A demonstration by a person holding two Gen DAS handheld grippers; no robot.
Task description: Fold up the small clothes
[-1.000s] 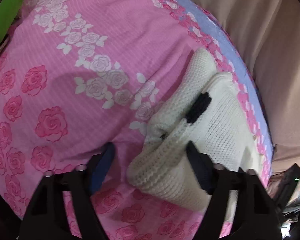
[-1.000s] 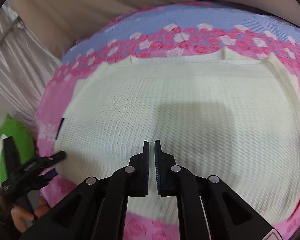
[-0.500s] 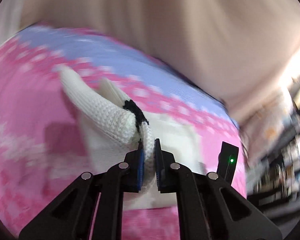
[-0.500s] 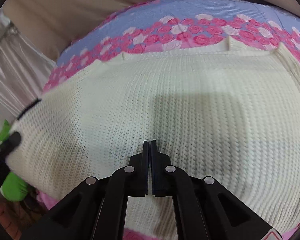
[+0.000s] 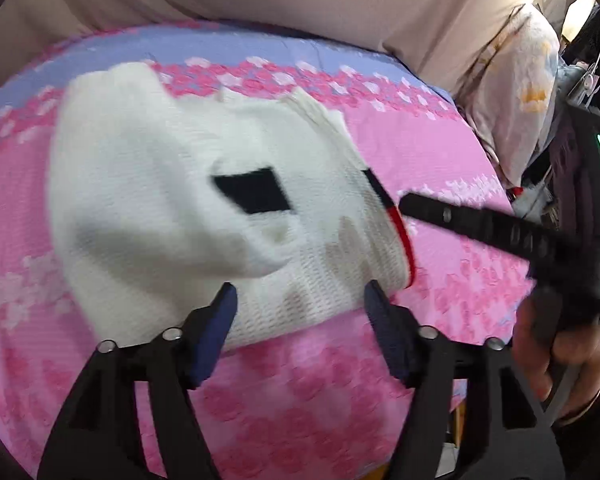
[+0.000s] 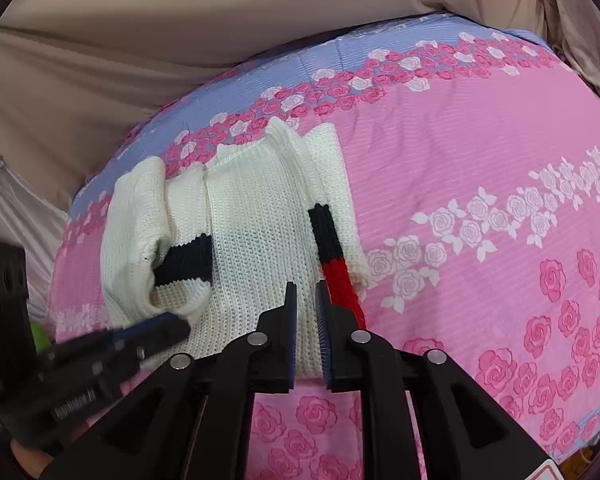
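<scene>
Lying on the pink rose-print bedspread (image 6: 480, 160), near its blue border, is a cream knitted sweater (image 6: 256, 240), partly folded. One sleeve is turned in across the body, its black cuff band (image 6: 186, 260) resting on the chest panel. On the far side of the sweater from that sleeve, a black-and-red trim strip (image 6: 332, 256) runs down the edge.

Left claw (image 5: 300, 308): released, jaws wide apart, hovering over the sweater's near hem, gripping nothing. The folded sleeve end sits just beyond its fingertips.

Right claw (image 6: 306, 300): jaws stand narrowly apart over the hem, just beside the red part of the trim. No knit is visibly pinched between them, so it reads as released. In the left view it appears as a dark bar touching or just short of the trim; contact cannot be confirmed.

Handling assessment: the knit looks thick, soft and limp, light enough to lift by one edge, and likely to sag and stretch if held at a single point. It should not slip from ribbed pads. The loose weave could snag on a fingertip.

Recommended hold: the doubled hem or the ribbed trim edge, where the fabric is firmest, with the two claws well apart along that edge.

Beige curtain (image 6: 180, 40) behind the bed.
</scene>
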